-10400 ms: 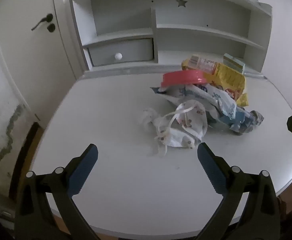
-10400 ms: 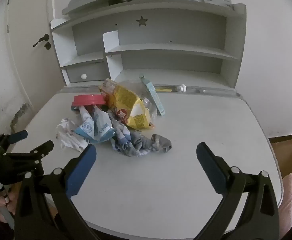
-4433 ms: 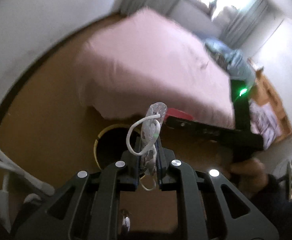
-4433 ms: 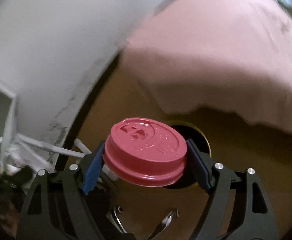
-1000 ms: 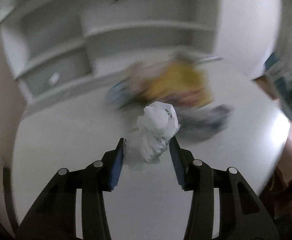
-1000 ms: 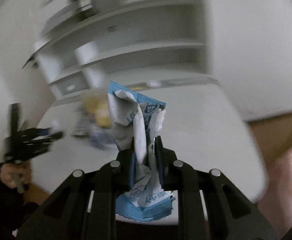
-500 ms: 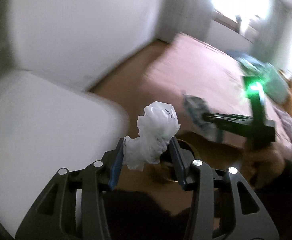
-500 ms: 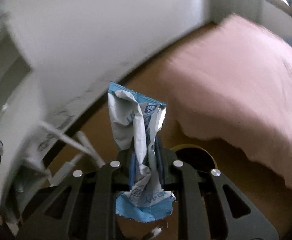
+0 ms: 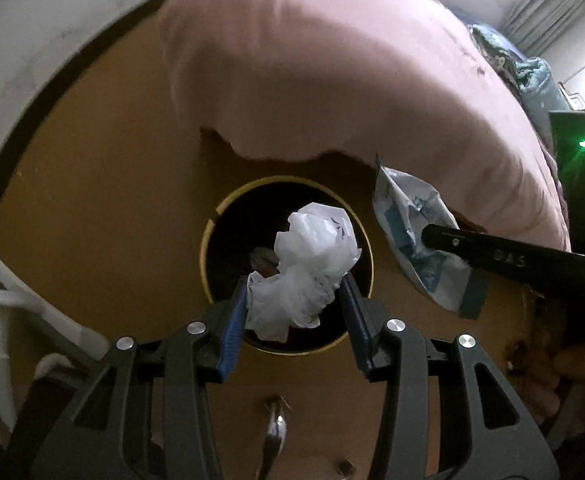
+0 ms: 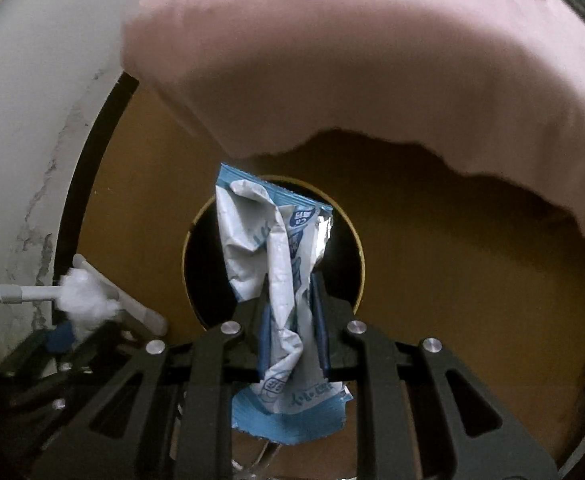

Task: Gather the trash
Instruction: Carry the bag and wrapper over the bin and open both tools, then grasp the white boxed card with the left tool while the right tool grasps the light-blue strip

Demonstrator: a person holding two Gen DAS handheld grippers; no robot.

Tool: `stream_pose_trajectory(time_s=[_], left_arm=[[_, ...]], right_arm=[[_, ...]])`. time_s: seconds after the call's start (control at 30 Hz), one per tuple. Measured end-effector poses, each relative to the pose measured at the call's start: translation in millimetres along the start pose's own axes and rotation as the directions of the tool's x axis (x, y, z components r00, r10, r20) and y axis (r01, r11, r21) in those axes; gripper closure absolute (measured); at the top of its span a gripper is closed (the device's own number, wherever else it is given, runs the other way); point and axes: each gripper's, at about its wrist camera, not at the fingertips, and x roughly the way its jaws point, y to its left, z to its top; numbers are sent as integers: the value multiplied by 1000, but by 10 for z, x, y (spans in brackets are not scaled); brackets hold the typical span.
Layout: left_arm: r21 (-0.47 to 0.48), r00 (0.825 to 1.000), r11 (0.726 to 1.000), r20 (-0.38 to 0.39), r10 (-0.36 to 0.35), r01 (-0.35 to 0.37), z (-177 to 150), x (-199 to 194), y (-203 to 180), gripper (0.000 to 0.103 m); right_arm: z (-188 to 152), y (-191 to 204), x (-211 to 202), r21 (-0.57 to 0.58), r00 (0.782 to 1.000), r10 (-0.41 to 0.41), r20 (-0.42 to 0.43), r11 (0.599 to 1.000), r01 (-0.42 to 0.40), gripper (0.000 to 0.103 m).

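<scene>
White crumpled tissue (image 9: 308,268) sits clamped in the left hand-held gripper (image 9: 294,312), directly over the bin (image 9: 212,256) mouth on the floor. Right hand-held gripper (image 10: 290,312) pinches a blue wrapper (image 10: 276,264), long axis upright, also above the bin; both equally near.

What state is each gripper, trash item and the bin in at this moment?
Left gripper: shut on crumpled white tissue, above the bin.
Right gripper: shut on blue-and-white wrapper, above the bin.
Bin: upright, open, something already inside.
</scene>
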Motion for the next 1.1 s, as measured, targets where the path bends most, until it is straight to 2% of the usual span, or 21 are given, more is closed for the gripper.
stream_pose_trajectory(time_s=[0.1, 0.2, 0.23, 0.27, 0.3, 0.33, 0.4, 0.47, 0.5, 0.53, 0.57, 0.77, 0.9, 1.0, 1.07, 1.1], left_arm=[[21, 999, 999, 14, 29, -29, -3, 84, 8, 59], [28, 1000, 1000, 15, 8, -9, -34, 135, -34, 57], [35, 1000, 999, 12, 3, -4, -76, 120, -7, 52], [41, 1000, 999, 11, 4, -4, -84, 134, -14, 40], [50, 1000, 999, 16, 12, -13, -95, 131, -29, 34], [55, 1000, 998, 22, 17, -19, -79, 95, -43, 30], [62, 999, 998, 27, 22, -23, -77, 80, -61, 29], [52, 1000, 998, 19, 18, -19, -92, 75, -47, 29], [48, 1000, 999, 18, 18, -19, -109, 53, -43, 29], [42, 1000, 999, 18, 17, -17, -100, 53, -31, 29], [37, 1000, 999, 21, 15, -16, -107, 34, -23, 29], [4, 998, 1000, 64, 3, -3, -201, -207, -2, 29], [23, 992, 999, 125, 20, -23, -254, -616, -58, 27], [63, 982, 997, 185, 27, -39, -335, -1213, -178, 23], [97, 961, 992, 272, 52, -81, -439, -1791, -250, 10], [104, 941, 989, 333, 69, -109, -527, -2164, -266, 10]], right_arm=[[27, -18, 69, 5, 1000, -2, -16, 1000, 2, 85], [63, -49, 77, 4, 1000, 5, -20, 1000, -5, 85], [53, -43, 52, 2, 1000, 6, -17, 1000, -6, 85], [40, -35, 55, -2, 1000, 9, -14, 1000, -9, 85], [20, -16, 43, -5, 1000, 13, -12, 1000, -13, 85], [15, -15, 57, -6, 1000, 15, -11, 1000, -15, 85], [14, 3, 51, -6, 1000, 16, -8, 1000, -16, 83], [19, 6, 59, -2, 1000, 25, -7, 1000, -25, 74], [14, 2, 50, 4, 1000, 30, -4, 1000, -30, 59], [16, 3, 41, 8, 999, 36, 1, 999, -36, 38], [26, 11, 33, 4, 999, 40, 11, 999, -40, 32], [33, 100, -123, -20, 997, 43, 59, 999, -41, 32], [54, 198, -433, -48, 991, 28, 131, 999, -22, 32], [27, 409, -923, -109, 970, 29, 239, 994, -3, 30], [-35, 655, -1306, -166, 949, 70, 306, 986, -19, 26], [-78, 808, -1482, -203, 938, 98, 333, 979, -30, 24]])
